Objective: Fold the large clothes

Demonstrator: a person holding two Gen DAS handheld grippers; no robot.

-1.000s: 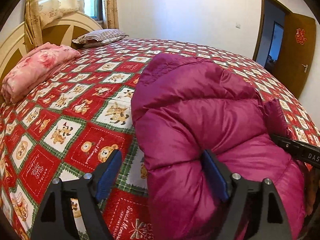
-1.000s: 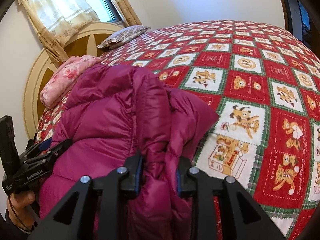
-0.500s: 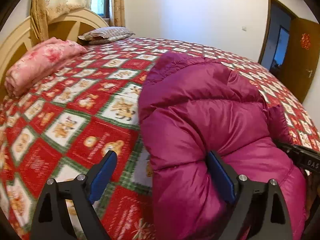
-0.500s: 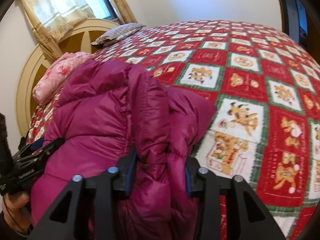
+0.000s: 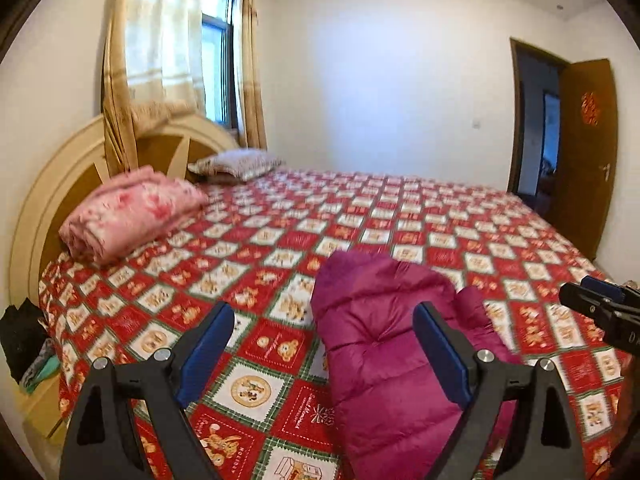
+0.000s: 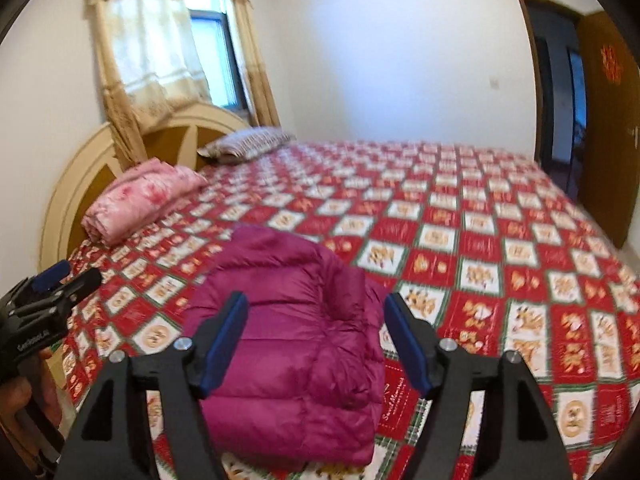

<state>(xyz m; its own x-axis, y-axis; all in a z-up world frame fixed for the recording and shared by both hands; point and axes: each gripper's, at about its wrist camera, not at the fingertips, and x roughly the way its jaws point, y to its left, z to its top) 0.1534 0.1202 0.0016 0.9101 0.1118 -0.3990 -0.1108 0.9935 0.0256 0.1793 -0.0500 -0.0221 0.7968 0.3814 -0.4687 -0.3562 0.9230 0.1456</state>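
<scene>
A magenta puffer jacket (image 6: 296, 344) lies folded into a thick bundle on the red patterned bedspread (image 6: 480, 248), near the bed's front edge. In the left wrist view the same jacket (image 5: 384, 344) sits below and right of centre. My left gripper (image 5: 324, 324) hangs open above the bed, nothing between its blue pads. My right gripper (image 6: 316, 312) is lifted above the jacket, its jaws still opening, and holds nothing. Each gripper shows at the other view's edge: the right gripper (image 5: 600, 308) and the left gripper (image 6: 52, 292).
A folded pink blanket (image 5: 132, 212) and a striped pillow (image 5: 236, 164) lie by the curved headboard (image 5: 48, 192). Curtains (image 5: 160, 60) hang over the window behind it. An open brown door (image 5: 584, 152) stands at the right. Dark clothes (image 5: 20, 340) lie beside the bed's left edge.
The right gripper was shut on a fold of the jacket, then opened and let it go. Both grippers lifted and drew back from the jacket, which now lies alone on the bed.
</scene>
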